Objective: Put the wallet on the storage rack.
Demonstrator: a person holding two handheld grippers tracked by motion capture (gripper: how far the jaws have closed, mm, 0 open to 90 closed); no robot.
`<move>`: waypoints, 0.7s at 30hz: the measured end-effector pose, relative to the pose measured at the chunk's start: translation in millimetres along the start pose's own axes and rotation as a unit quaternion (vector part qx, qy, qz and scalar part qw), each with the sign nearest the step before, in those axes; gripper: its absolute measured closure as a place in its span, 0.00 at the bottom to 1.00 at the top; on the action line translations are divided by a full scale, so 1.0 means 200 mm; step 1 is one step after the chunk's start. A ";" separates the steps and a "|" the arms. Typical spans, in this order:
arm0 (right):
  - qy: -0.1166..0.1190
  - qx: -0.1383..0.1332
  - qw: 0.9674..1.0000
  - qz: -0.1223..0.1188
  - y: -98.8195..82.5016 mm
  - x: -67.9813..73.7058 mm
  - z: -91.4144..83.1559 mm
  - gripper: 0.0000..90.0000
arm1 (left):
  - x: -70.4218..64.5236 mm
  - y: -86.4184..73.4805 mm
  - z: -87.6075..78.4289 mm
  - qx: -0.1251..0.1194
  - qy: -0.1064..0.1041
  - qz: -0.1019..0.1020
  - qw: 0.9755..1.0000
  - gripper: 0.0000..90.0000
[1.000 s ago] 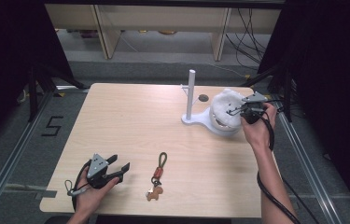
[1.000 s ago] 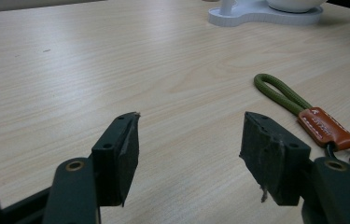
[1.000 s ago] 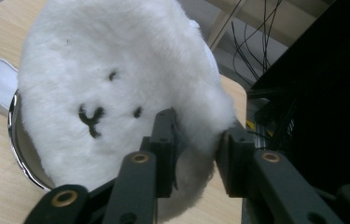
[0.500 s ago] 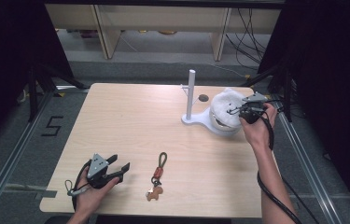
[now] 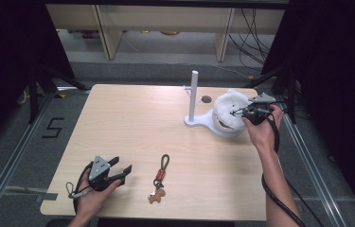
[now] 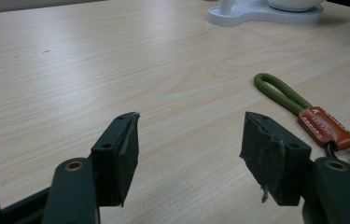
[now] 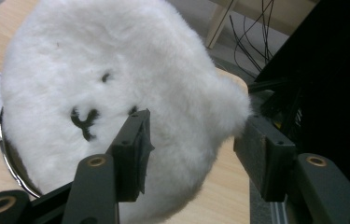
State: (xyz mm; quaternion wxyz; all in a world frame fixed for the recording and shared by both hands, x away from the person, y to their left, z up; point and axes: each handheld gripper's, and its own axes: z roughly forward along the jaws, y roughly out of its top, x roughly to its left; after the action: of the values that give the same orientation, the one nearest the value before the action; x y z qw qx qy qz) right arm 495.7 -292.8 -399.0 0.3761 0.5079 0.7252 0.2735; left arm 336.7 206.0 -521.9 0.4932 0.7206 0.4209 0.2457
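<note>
Risks first. The white plush (image 7: pixel 116 93) sits draped over the bowl-shaped dish (image 5: pixel 222 131) of the white stand (image 5: pixel 193 97), at the far right of the tabletop (image 5: pixel 132 123), close to its right edge. It overhangs the dish rim toward the right tool (image 5: pixel 239 112); if it is only loosely seated, a snag of fur on a withdrawing pad could drag it off the dish and toward that edge. Fur is long and soft, so catching looks plausible. A sideways knock on the stand could also tip the upright post.

Right tool: jaws have just been opening and now stand wide apart. In the right gripper view the plush's lower lobe lies between them; the left pad (image 7: pixel 135 149) sits against or just in front of the fur, the right pad (image 7: pixel 261 158) close beside it. Neither visibly presses in, so I read it as released, not grasping. Contact on the left pad I cannot settle.

Left tool (image 5: pixel 118 171): resting in the hand at the near left of the tabletop, jaws spread, nothing between them, bare wood beyond. The keychain (image 5: pixel 160 178), with green cord loop and orange leather tab, lies just to its right, apart from the pads.
</note>
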 end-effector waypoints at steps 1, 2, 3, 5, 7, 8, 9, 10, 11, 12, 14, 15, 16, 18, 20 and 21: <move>-0.008 -0.008 1.000 0.004 0.00 0.00 -0.01 0.51 | 0.00 0.00 0.00 0.000 0.000 0.000 1.000 0.40; 0.003 0.000 1.000 0.010 0.00 0.00 -0.02 0.51 | 0.00 0.00 0.00 0.000 0.000 0.000 1.000 0.40; 0.003 -0.003 1.000 0.013 0.00 -0.01 -0.02 0.51 | 0.00 0.00 0.00 0.000 0.000 0.000 1.000 0.40; 0.007 0.000 1.000 0.029 0.00 -0.01 -0.04 0.50 | 0.00 0.00 0.00 0.000 0.000 0.000 1.000 0.40; 0.011 -0.006 1.000 0.029 0.00 -0.01 -0.05 0.50 | 0.00 0.00 0.00 0.000 0.000 0.000 1.000 0.40; 0.011 -0.006 1.000 0.029 0.00 -0.01 -0.05 0.50 | 0.00 0.00 0.00 0.000 0.000 0.000 1.000 0.40; 0.015 -0.006 0.999 0.038 0.00 -0.01 -0.06 0.50 | 0.00 0.00 0.00 0.000 0.000 0.000 1.000 0.40; 0.017 -0.010 0.999 0.041 -0.01 -0.01 -0.06 0.49 | 0.00 0.00 0.00 0.000 -0.001 0.000 1.000 0.40; 0.019 -0.007 0.999 0.045 -0.02 -0.01 -0.08 0.49 | 0.00 0.00 0.01 -0.001 -0.002 0.000 1.000 0.40; 0.019 -0.007 0.999 0.045 -0.02 -0.01 -0.08 0.49 | 0.00 0.00 0.01 -0.001 -0.002 0.000 1.000 0.40; 0.022 0.003 0.997 0.070 -0.04 0.02 -0.11 0.49 | 0.00 0.00 0.00 0.006 0.003 0.002 1.000 0.39; 0.024 0.007 0.997 0.071 -0.05 0.02 -0.12 0.49 | 0.00 0.00 0.01 0.006 0.002 0.003 1.000 0.39; 0.027 0.003 0.998 0.063 -0.05 0.01 -0.12 0.49 | 0.00 0.00 0.01 0.007 0.002 0.004 1.000 0.39; 0.029 0.013 0.996 0.082 -0.07 0.03 -0.15 0.48 | 0.00 0.00 0.01 0.007 0.000 0.004 1.000 0.39; 0.031 0.006 0.996 0.082 -0.08 0.03 -0.15 0.48 | 0.00 0.00 0.01 0.009 0.001 0.003 1.000 0.39; 0.037 0.010 0.995 0.093 -0.11 0.04 -0.17 0.48 | 0.00 0.00 0.01 0.013 0.003 0.002 1.000 0.38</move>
State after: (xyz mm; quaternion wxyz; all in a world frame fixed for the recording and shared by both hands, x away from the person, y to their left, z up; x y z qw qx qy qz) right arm 454.0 -292.6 -399.3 0.3162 0.5667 0.6908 0.3188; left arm 338.7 204.1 -522.0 0.4820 0.7273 0.4238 0.2433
